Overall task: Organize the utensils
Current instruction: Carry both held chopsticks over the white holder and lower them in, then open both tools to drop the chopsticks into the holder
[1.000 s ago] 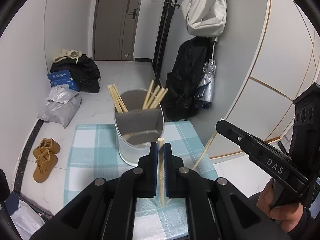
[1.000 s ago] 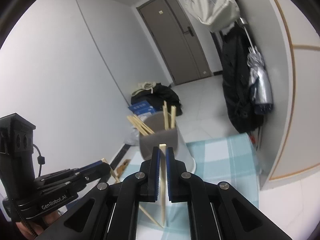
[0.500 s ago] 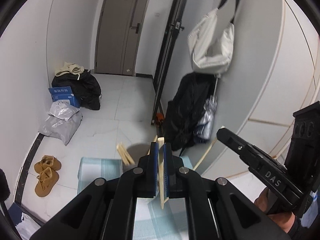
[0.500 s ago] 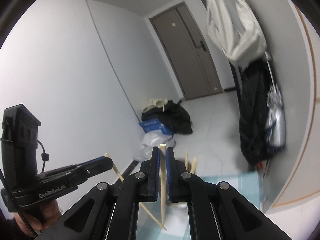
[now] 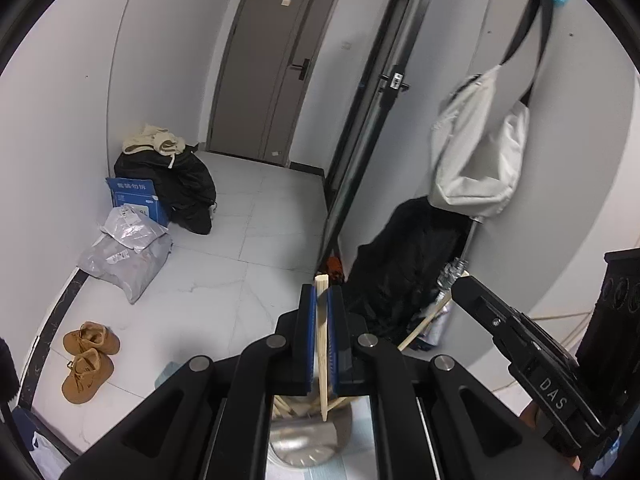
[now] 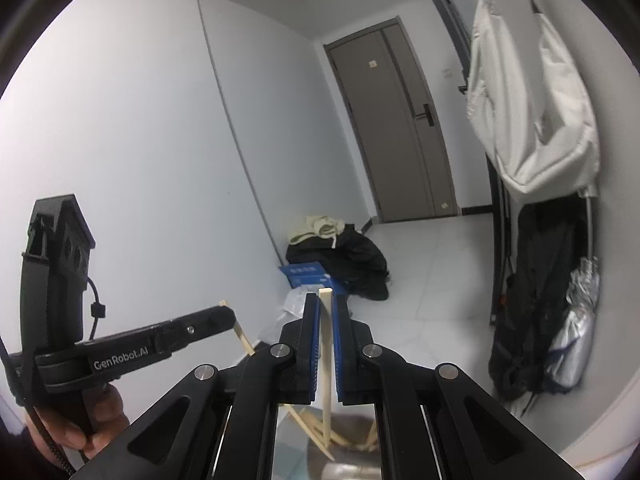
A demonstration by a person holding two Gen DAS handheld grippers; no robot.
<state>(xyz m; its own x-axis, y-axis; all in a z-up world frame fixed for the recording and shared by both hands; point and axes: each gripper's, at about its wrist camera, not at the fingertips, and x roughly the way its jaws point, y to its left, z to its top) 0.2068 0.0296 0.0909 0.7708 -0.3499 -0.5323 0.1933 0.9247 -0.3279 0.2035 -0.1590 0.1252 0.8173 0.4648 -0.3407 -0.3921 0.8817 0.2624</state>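
Observation:
My left gripper [image 5: 320, 298] is shut on a pale wooden chopstick [image 5: 323, 392] that hangs upright, its lower tip over the metal utensil holder [image 5: 304, 446] at the bottom edge. Several chopsticks [image 5: 286, 406] lean inside the holder. My right gripper [image 6: 327, 304] is likewise shut on an upright chopstick [image 6: 327, 408] above the holder [image 6: 352, 474]. Each gripper shows in the other's view: the right gripper [image 5: 462, 286] with its slanted chopstick [image 5: 424, 326], and the left gripper [image 6: 226, 316] with its chopstick [image 6: 242, 334], held by a hand [image 6: 80, 428].
A blue-checked cloth [image 5: 344, 472] lies under the holder. On the floor beyond are brown shoes [image 5: 88, 356], grey parcel bags [image 5: 124, 256], a blue box [image 5: 134, 196] and dark clothes [image 5: 180, 188]. A black backpack [image 5: 400, 280] and white bag [image 5: 476, 160] hang by the right wall.
Both grippers have risen with their chopsticks still clamped. The holder and cloth have dropped from mid-frame to the bottom edge of both views, and more of the door and walls shows.

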